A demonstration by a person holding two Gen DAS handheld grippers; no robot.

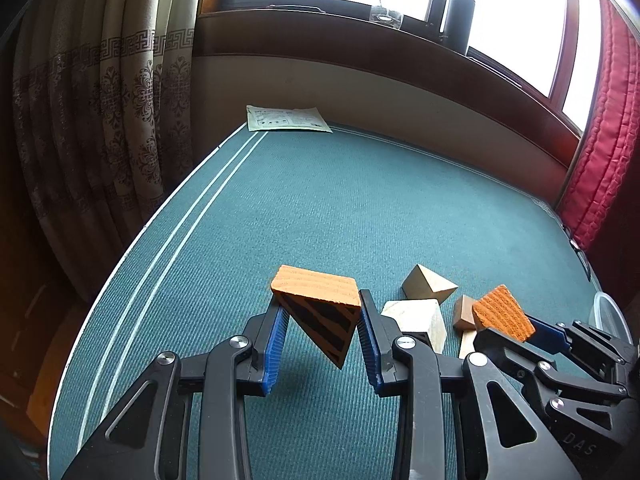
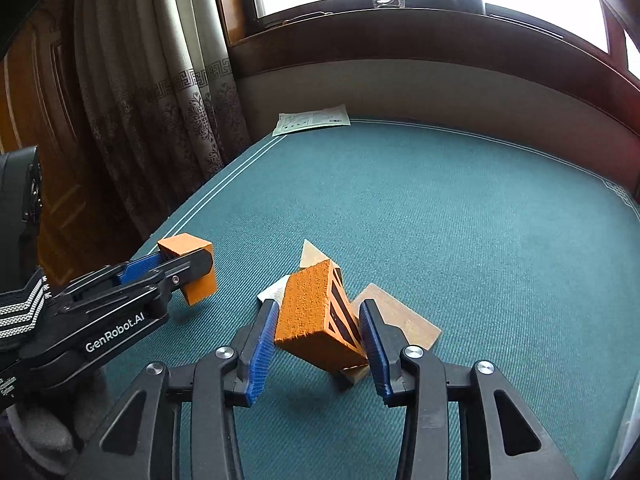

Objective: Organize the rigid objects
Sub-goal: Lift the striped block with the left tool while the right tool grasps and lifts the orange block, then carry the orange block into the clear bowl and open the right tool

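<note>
My left gripper (image 1: 322,316) is shut on an orange wedge block with black stripes (image 1: 320,304) and holds it above the green cloth; it also shows in the right wrist view (image 2: 192,268). My right gripper (image 2: 320,322) is shut on a second orange striped block (image 2: 316,316), held over a cluster of plain wooden blocks. That block shows in the left wrist view (image 1: 502,312) too. Pale wooden blocks (image 1: 424,300) lie on the cloth between the two grippers, a pyramid shape behind a squarer one. A flat brown wooden piece (image 2: 400,316) lies under my right gripper.
The table wears a green cloth (image 1: 360,208) with white border lines along its left edge. A printed paper sheet (image 1: 286,119) lies at the far left corner. A curtain (image 1: 100,120) hangs left, a red quilted cushion (image 1: 608,140) right. A clear rim (image 1: 600,308) shows far right.
</note>
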